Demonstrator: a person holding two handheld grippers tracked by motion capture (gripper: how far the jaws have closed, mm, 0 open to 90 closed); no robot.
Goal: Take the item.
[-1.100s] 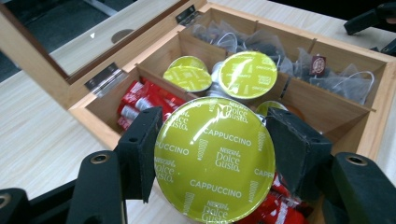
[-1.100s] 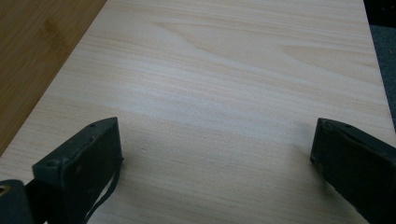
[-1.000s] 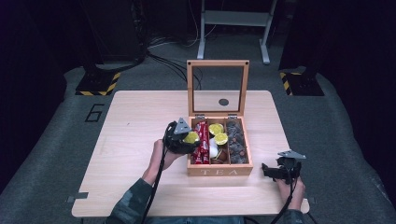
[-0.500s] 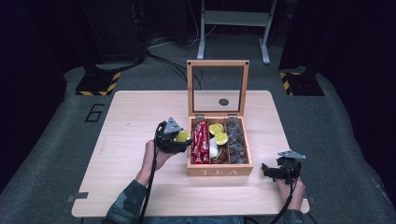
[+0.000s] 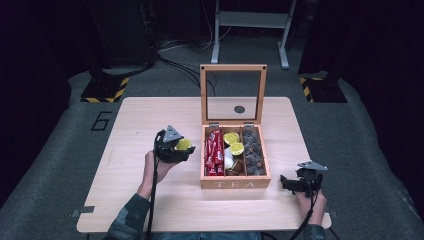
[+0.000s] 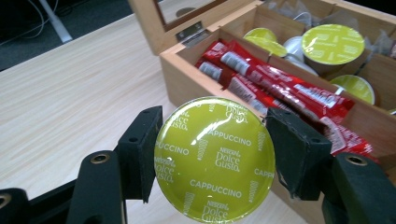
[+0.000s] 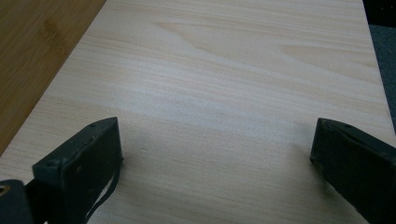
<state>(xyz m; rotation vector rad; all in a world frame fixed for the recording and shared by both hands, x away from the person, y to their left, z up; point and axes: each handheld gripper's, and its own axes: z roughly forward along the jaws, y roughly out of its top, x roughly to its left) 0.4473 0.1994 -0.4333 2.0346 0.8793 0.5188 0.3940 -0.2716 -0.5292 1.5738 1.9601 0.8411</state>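
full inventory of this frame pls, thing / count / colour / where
table: 1, light wood, centre of high view
tea box: 1, wooden, "TEA" on front, glass lid open upright, right of table centre
red sachets: several, red, left compartment of the box
green-lidded capsules in box: at least 2, yellow-green lids, middle compartment; a white capsule beside them
dark packets: a pile, brown, right compartment; cannot tell what they are
held capsule: 1, yellow-green, printed "Cappuccino", left of the box, above the table
left gripper: 1, black, fingers clamped on the held capsule
right gripper: 1, black, fingers wide apart, near the table's front right corner
hands: 2, one per gripper
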